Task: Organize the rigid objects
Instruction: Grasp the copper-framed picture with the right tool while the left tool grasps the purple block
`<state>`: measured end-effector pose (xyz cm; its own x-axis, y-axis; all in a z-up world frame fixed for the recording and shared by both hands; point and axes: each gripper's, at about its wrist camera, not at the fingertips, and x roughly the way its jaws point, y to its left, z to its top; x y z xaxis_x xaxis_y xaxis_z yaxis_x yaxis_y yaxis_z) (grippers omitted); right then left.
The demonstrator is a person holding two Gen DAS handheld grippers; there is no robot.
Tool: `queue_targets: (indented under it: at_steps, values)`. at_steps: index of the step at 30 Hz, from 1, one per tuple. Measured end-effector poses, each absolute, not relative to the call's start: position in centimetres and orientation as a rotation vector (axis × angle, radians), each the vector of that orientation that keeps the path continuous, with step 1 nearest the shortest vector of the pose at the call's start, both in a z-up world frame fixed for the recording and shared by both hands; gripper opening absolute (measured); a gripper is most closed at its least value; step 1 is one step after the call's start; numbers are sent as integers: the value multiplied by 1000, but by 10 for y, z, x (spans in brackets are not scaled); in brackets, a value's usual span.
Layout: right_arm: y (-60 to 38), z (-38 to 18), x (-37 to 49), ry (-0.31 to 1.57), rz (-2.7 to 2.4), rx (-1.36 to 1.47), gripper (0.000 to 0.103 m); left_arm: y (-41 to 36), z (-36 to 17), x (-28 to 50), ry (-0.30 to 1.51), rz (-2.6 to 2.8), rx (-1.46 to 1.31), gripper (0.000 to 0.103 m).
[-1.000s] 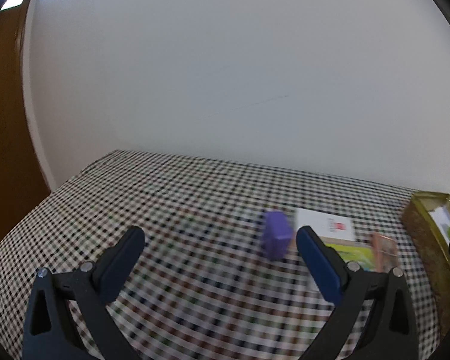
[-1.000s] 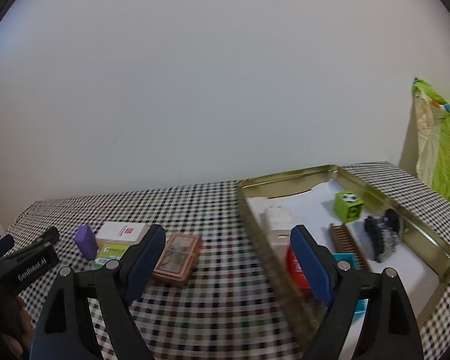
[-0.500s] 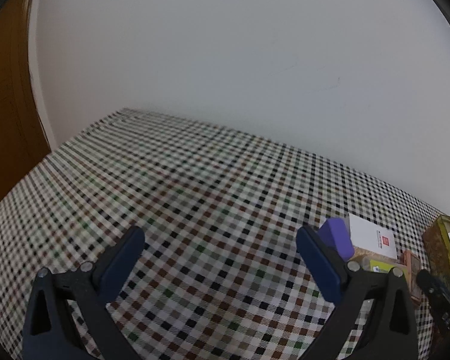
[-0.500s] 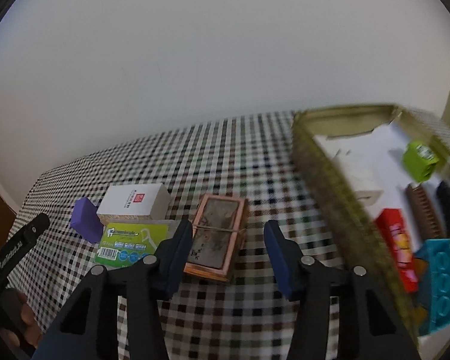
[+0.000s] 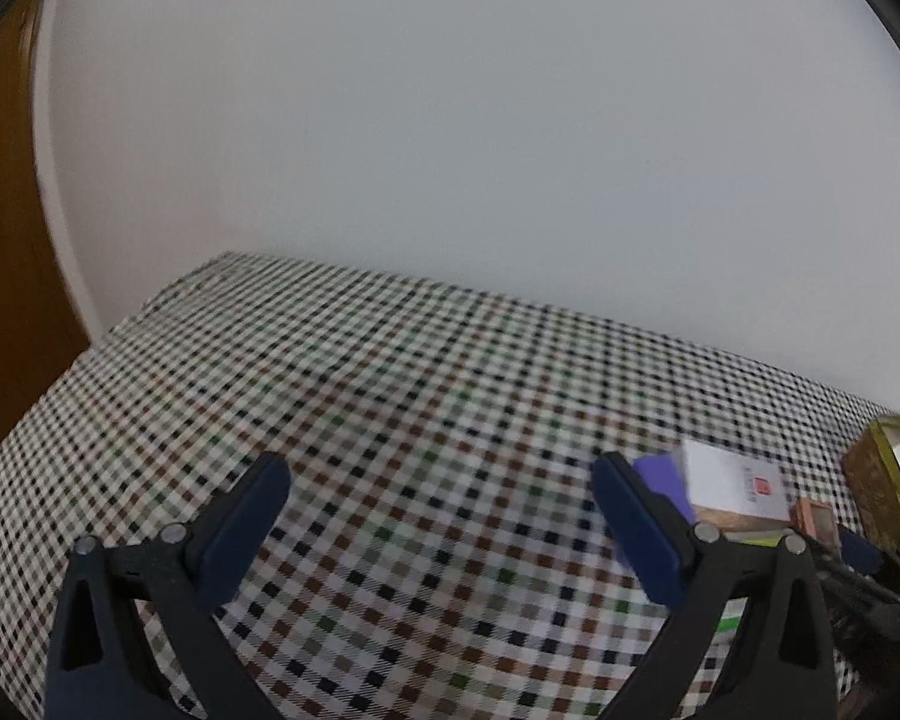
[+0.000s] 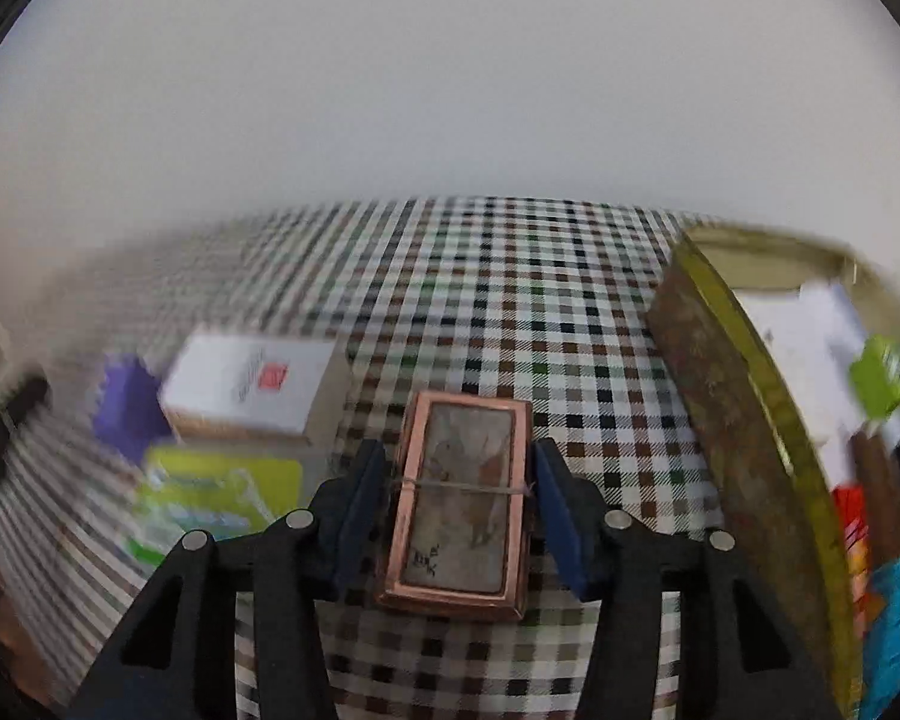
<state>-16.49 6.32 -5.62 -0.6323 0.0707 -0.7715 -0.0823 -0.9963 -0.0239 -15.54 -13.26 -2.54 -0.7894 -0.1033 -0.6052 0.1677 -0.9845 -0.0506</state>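
Observation:
A flat copper-framed box (image 6: pixel 459 498) with a band around it lies on the checked tablecloth (image 6: pixel 528 312). My right gripper (image 6: pixel 459 495) straddles it with a blue finger pad on each long side, close to or touching it; whether it grips is unclear. The box also shows small in the left wrist view (image 5: pixel 816 519). My left gripper (image 5: pixel 438 516) is open and empty above the cloth, left of a purple block (image 5: pixel 660 477) and a white box (image 5: pixel 732 483).
A gold tin tray (image 6: pixel 750 420) at the right holds a green cube (image 6: pixel 879 375), a red item and a teal item. The white box (image 6: pixel 252 384), the purple block (image 6: pixel 129 402) and a green packet (image 6: pixel 222 486) lie left of the copper box.
My right gripper has moved forward and down over the copper box and its jaws have narrowed around it. My left gripper has shifted slightly; the purple block now sits behind its right finger.

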Motion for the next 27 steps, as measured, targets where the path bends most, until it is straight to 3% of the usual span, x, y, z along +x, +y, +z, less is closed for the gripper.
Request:
queue_targets:
  at_steps: [8, 12, 16, 20, 22, 26, 27]
  values:
    - [71, -57, -150, 67, 2810, -1312, 49, -108, -26, -155, 105, -2952, 969, 102]
    - [80, -52, -133, 154, 2849, -1255, 49, -90, -32, -173, -6, -2932, 1008, 101]
    - [87, -45, -115, 165, 2871, -1181, 49, -84, -43, -193, 4, -2881, 1147, 77]
    - [83, -46, -113, 213, 2873, -1189, 49, -96, -54, -207, 86, -2840, 1240, 75]
    - [83, -46, -117, 205, 2873, -1193, 49, -102, -61, -215, 129, -2822, 1287, 59]
    - [67, -40, -103, 217, 2876, -1185, 49, -107, -69, -221, 154, -2847, 1352, 50]
    - [81, -33, -102, 217, 2878, -1187, 49, -106, -69, -221, 151, -2855, 1355, 43]
